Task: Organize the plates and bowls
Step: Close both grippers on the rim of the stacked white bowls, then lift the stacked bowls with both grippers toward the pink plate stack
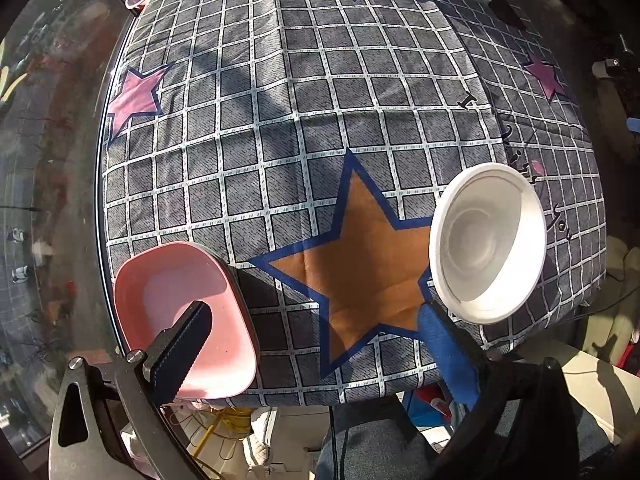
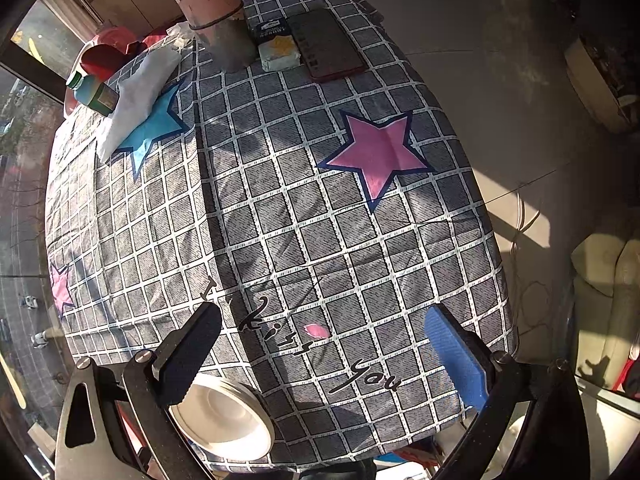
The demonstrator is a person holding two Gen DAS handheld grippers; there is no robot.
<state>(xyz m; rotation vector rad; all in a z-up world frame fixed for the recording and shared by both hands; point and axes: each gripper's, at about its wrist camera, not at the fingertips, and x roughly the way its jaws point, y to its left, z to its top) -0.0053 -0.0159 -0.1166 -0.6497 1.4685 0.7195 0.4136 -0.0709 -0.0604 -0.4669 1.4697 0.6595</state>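
A pink square bowl (image 1: 160, 292) sits at the near left corner of the checked tablecloth (image 1: 280, 120). A white round bowl (image 1: 488, 240) sits at the near right; it also shows in the right wrist view (image 2: 228, 420) at the bottom left. My left gripper (image 1: 316, 344) is open above the orange star; its black finger (image 1: 184, 348) overlaps the pink bowl and its blue finger (image 1: 448, 352) is just below the white bowl. My right gripper (image 2: 324, 356) is open and empty over the cloth, its black finger (image 2: 188, 356) above the white bowl.
At the far end stand a thick pink and metal post (image 2: 212, 4), a dark flat case (image 2: 328, 44), a small packet (image 2: 276, 52), a white cloth (image 2: 136, 96), a green-capped bottle (image 2: 92, 92) and red dishes (image 2: 104, 56). Table edges drop off close in front and to the right.
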